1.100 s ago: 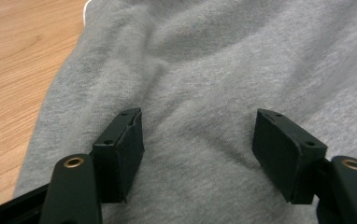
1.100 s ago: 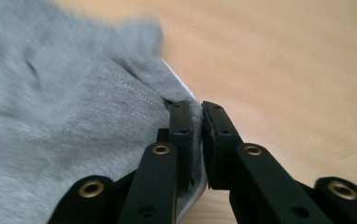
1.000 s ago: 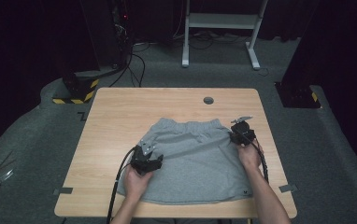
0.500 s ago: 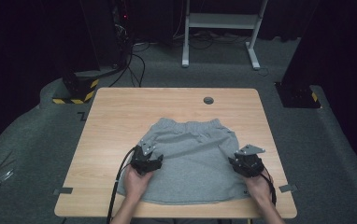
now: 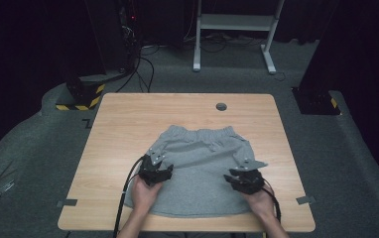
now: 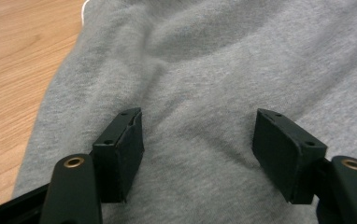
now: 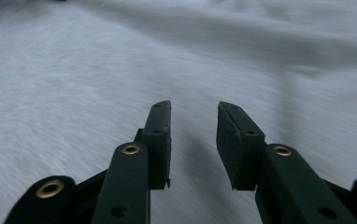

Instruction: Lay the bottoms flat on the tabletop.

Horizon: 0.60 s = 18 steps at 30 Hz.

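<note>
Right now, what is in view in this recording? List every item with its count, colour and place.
shorts: one pair, grey, spread flat on the near half of the table, waistband at the far end
table: one, light wood, centre of the high view
grommet: one, dark, round, near the table's far edge
tape strips: two, grey, at the table's near corners
white frame: one, on the floor behind the table
hands: two, at the near edge
left tongs: black, wide open, over the shorts
right tongs: black, partly open, over the shorts
</note>
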Each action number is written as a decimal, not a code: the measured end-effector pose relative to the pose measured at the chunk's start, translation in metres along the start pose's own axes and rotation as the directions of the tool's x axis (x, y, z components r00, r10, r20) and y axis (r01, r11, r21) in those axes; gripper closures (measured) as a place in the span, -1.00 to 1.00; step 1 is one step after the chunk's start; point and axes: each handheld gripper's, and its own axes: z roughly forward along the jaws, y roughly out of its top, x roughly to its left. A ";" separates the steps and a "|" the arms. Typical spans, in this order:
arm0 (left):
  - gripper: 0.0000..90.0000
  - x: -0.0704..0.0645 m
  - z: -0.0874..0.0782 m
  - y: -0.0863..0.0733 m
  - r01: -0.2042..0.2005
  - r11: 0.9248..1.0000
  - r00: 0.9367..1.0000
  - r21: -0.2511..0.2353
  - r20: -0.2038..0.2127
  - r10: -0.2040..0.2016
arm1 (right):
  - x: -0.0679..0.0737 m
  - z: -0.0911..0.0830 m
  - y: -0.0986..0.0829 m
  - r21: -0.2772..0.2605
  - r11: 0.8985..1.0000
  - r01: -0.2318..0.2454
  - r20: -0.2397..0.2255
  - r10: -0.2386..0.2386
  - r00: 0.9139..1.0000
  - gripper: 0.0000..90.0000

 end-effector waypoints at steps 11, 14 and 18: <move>-0.22 -0.003 -0.004 -0.001 0.004 1.000 1.000 0.004 0.028 -0.005 | 0.026 0.000 -0.016 0.069 0.989 0.130 -0.084 -0.125 0.989 0.57; -0.18 0.000 -0.006 0.008 -0.004 1.000 1.000 0.012 0.024 0.004 | 0.024 -0.004 -0.016 0.050 0.991 0.120 -0.064 -0.117 0.991 0.51; -0.13 0.011 -0.008 0.026 -0.003 1.000 1.000 -0.009 0.005 0.003 | 0.011 0.004 0.004 0.008 0.999 0.045 0.013 -0.045 0.999 0.44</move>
